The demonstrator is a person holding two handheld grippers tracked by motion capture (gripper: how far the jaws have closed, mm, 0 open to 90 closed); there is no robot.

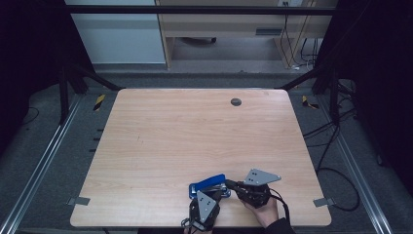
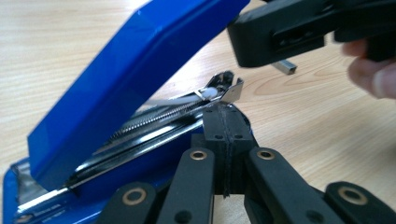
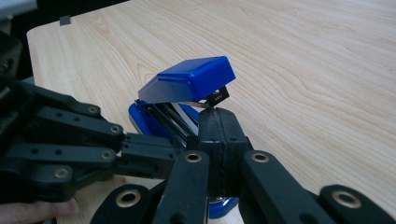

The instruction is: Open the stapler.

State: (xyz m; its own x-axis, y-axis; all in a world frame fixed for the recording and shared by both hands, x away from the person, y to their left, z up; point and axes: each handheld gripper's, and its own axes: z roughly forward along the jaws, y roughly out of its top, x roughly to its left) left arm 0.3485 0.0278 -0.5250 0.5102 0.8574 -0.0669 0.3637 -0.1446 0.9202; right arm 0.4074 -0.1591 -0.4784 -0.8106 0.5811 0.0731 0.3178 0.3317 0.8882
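High view: I find a blue stapler (image 1: 208,184) lying near the desk's (image 1: 195,131) near edge, right of its middle, with its top cover swung up and open. The left tool (image 1: 210,192) sits at the stapler from the near side; the right tool (image 1: 229,184) comes in from the stapler's right, carried by a hand (image 1: 263,207) at the near edge.

Left gripper view: the left tool's jaws are pressed together, their tips at the metal staple channel (image 2: 163,119) under the raised cover (image 2: 135,74). I cannot tell whether they pinch the metal or merely rest against it. The right tool (image 2: 261,39) hangs above the channel's front end, its jaws closed on a short silver strip, probably staples (image 2: 286,66).

Right gripper view: the right tool's (image 3: 219,116) jaws are pressed together just under the cover's front lip.

Handling, in my judgement: the stapler is rigid, plastic over steel, moderately light and smooth, so it may skid on the wood if pushed sideways. The hinged cover is sprung and could snap down. The base is the sound place to hold, at its sides near the hinge. The staple strip is small, brittle at its glue lines and easily dropped; it should be gripped across its flat sides.

Pose: both tools are angled down and forward, converging on the stapler, left low, right slightly higher.
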